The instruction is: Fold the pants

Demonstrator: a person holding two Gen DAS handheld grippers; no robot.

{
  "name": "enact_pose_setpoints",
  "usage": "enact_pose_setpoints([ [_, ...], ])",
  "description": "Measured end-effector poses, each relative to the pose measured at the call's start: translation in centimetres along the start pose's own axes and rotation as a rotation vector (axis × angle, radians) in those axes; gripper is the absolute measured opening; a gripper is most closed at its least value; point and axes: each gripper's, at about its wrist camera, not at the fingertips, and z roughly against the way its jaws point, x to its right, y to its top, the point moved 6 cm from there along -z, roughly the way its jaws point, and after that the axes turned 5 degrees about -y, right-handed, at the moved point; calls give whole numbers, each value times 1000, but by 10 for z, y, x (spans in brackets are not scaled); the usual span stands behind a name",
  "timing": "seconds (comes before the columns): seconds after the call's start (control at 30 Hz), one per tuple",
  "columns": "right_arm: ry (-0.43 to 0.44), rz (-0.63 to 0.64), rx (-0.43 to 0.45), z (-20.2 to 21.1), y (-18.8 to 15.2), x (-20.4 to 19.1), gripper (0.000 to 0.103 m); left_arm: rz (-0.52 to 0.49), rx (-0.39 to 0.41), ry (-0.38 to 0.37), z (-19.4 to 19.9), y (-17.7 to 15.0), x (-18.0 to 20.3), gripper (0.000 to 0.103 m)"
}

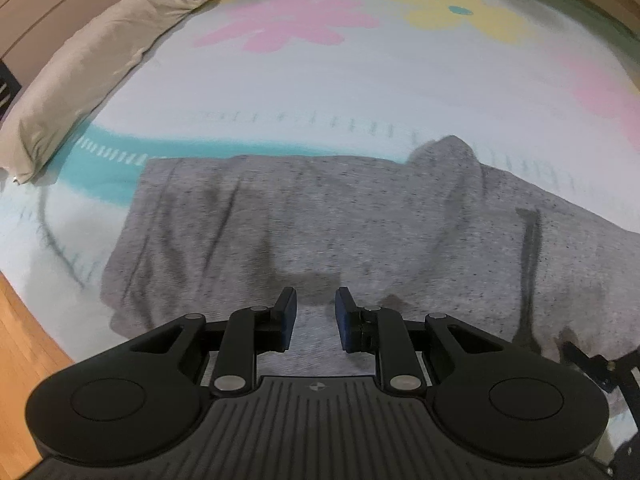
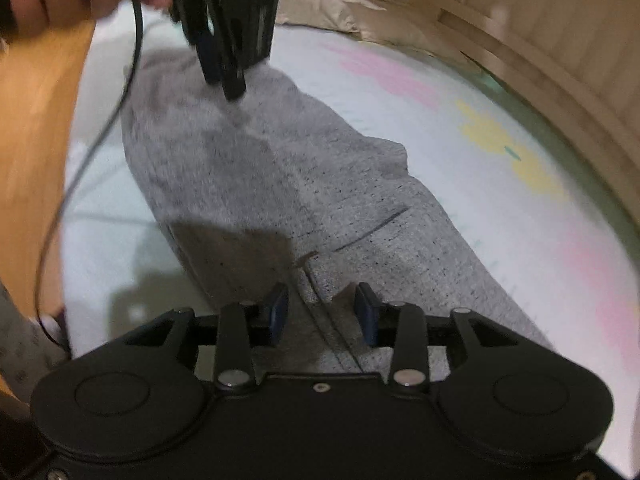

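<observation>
Grey heathered pants (image 1: 320,224) lie spread on a pale blanket (image 1: 320,80) with flower prints. My left gripper (image 1: 316,300) is open, its blue pads just above the grey cloth, holding nothing. My right gripper (image 2: 322,300) is open over the pants (image 2: 280,184), near a seam and a dark drawstring. The left gripper also shows in the right wrist view (image 2: 226,80), pointing down at the far end of the pants, with a hand on it.
A beige pillow (image 1: 80,76) lies at the far left of the bed. Wooden floor (image 1: 24,340) shows past the bed's near left edge. A black cable (image 2: 100,128) hangs from the left gripper. A wooden bed frame (image 2: 540,52) runs along the far side.
</observation>
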Motion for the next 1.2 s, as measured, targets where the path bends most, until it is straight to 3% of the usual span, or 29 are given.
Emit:
enact_pose_setpoints([
  [0.07,3,-11,-10,-3,2,2,21,17,10,-11,0,0,-9,21],
  [0.13,19,-52,-9,4,7,8,19,44,23,-10,6,2,-21,21],
  [0.27,91,15,-51,7,9,1,20,101,53,27,13,5,-48,22],
  [0.37,93,43,-58,2,12,-3,29,158,47,28,12,4,-67,24],
  [0.43,129,-4,-32,5,24,3,31,195,52,17,14,3,-81,24],
  [0.5,169,-79,-3,8,40,12,39,222,72,21,19,2,-95,25],
  [0.67,270,-279,12,-4,72,27,40,283,106,54,25,-7,-132,30],
  [0.8,298,-346,5,-19,91,27,40,306,88,57,17,-24,-155,33],
  [1.03,327,-360,-5,-31,102,19,40,386,52,-59,2,-37,-172,35],
  [1.1,327,-350,-12,-33,100,16,40,433,51,-99,-3,-37,-174,42],
  [1.2,324,-336,-24,-34,96,13,40,454,26,-145,-11,-35,-170,45],
])
